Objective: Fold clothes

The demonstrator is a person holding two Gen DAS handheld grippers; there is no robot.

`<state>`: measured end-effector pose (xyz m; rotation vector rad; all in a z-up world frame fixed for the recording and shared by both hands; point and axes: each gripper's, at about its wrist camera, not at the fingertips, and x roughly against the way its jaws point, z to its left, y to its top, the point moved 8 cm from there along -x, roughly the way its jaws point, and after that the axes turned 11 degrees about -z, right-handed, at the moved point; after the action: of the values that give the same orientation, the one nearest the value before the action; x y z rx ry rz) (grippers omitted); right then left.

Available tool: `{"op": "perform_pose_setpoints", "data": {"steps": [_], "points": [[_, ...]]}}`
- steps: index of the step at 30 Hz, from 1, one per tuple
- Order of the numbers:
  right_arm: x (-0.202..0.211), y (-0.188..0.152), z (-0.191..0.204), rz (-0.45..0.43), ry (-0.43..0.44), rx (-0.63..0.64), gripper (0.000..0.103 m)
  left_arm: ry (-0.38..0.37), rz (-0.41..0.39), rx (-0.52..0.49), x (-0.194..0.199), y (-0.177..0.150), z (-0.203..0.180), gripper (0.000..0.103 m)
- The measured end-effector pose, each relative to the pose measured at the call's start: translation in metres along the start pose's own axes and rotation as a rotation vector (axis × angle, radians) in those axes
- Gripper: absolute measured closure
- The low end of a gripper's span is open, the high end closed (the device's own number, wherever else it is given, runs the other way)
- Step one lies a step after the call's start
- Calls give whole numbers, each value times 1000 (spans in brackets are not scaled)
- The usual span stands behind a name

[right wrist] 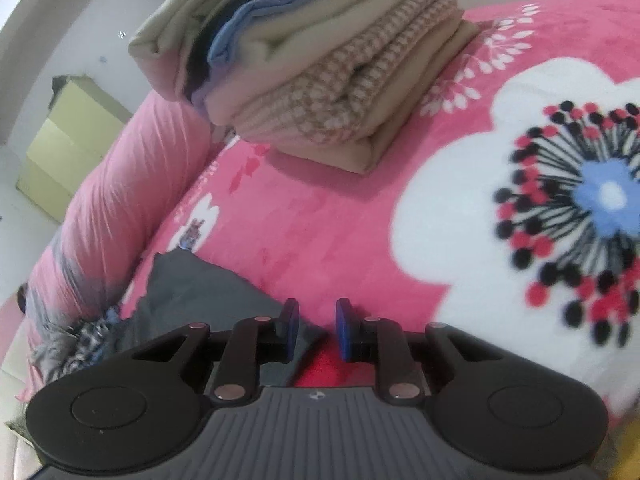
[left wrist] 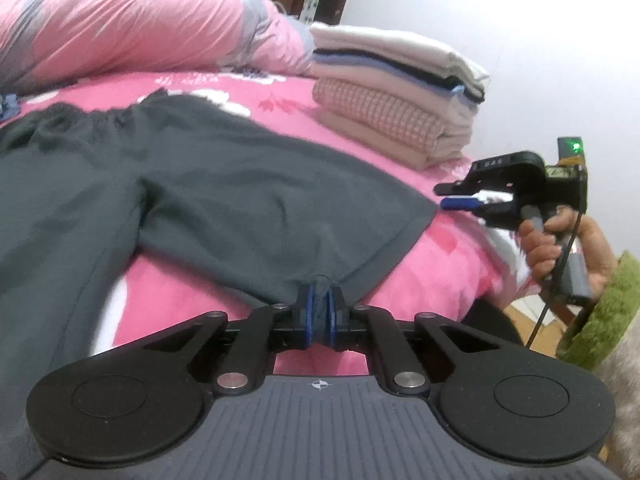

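**Mia:** Blue pads on the left gripper (left wrist: 319, 312) are squeezing a bit of cloth. Which cloth is it?

**Ben:** It is the hem of the dark grey shorts (left wrist: 192, 184). The pads are nearly touching, with the cloth pinched between them.

**Mia:** Where are the shorts lying?

**Ben:** They are lying flat on the pink flowery blanket (left wrist: 400, 264). Their waistband is pointing at the rolled pink quilt (left wrist: 140, 28). One leg is running off the picture's edge, so I cannot see its end.

**Mia:** And the right gripper (right wrist: 317, 330)?

**Ben:** Its pads are sitting a small way apart. They are hovering at the corner of the shorts (right wrist: 208, 300). Grey cloth is showing under one pad, but nothing is being pinched.

**Mia:** Is there room beside the shorts?

**Ben:** Yes. Bare blanket is lying between the shorts and the pile of folded clothes (right wrist: 312, 72). The pile is sitting well apart from the shorts.

**Mia:** What is hard to see?

**Ben:** A hand (left wrist: 560, 248) is holding the right gripper's handle, and a fuzzy green sleeve (left wrist: 600, 312) is getting cut off. The big blanket flower (right wrist: 600, 200) is looking blurry.
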<state>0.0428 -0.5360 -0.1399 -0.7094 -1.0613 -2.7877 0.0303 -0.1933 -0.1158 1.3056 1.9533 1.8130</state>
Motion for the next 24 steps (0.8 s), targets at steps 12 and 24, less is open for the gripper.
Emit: {"op": "perform_pose_setpoints", "data": {"steps": [12,24], "points": [[9,-12,64,-24,16,264,80,-71,63,162,12,-27,-2,68],[33,-157,168,94,283,867,80,58,-53,244,104,-24,61,35]]}}
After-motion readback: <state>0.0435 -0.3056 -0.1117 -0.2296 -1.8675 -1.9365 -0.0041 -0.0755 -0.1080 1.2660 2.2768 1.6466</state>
